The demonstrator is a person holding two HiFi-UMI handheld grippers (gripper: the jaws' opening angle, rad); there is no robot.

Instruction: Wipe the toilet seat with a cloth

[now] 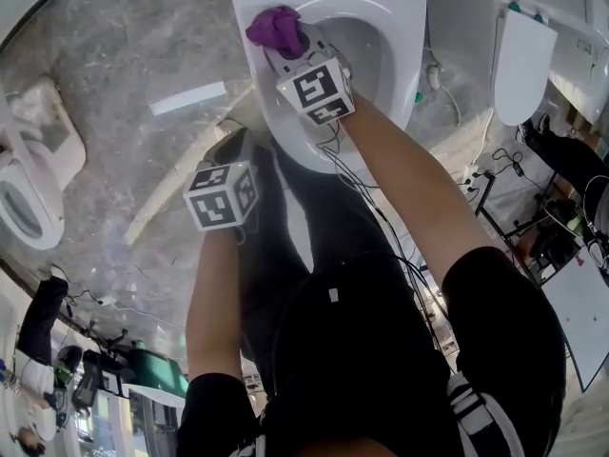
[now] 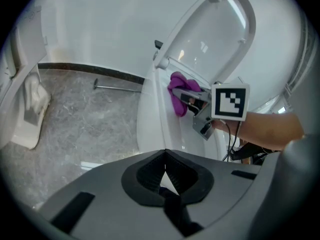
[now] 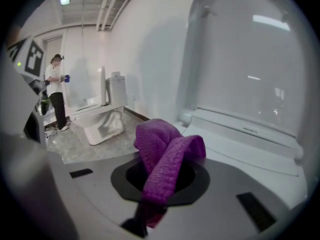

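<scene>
The purple cloth (image 3: 167,159) is clamped between the jaws of the right gripper (image 1: 290,48), with a fold of it bunched up above the pads. In the head view the cloth is seen at the far left part of the seat (image 1: 259,93), close to the hinge. Whether it is pressed on the white rim there or held just over it cannot be told for certain. The lid (image 2: 220,39) is stood upright behind the seat, and the bowl (image 1: 366,41) is left open to the right of the cloth.

The left gripper (image 2: 165,176) is seen with its jaws clenched together, and nothing is held between them. It is held lower on the person's left, apart from the toilet, over the grey marbled floor (image 1: 124,93). It is pointed towards the toilet's side, so that the cloth, the raised lid and the right gripper's marker cube (image 2: 230,101) are taken in by the left gripper view.

Thin cables (image 1: 331,143) are trailed from the right gripper across the seat's near rim.

A second toilet (image 1: 29,193) is seen at the left edge of the head view, well apart. In the right gripper view a far toilet (image 3: 102,116) and a standing person (image 3: 54,91) are made out in the background, beside a white wall (image 3: 150,49).
</scene>
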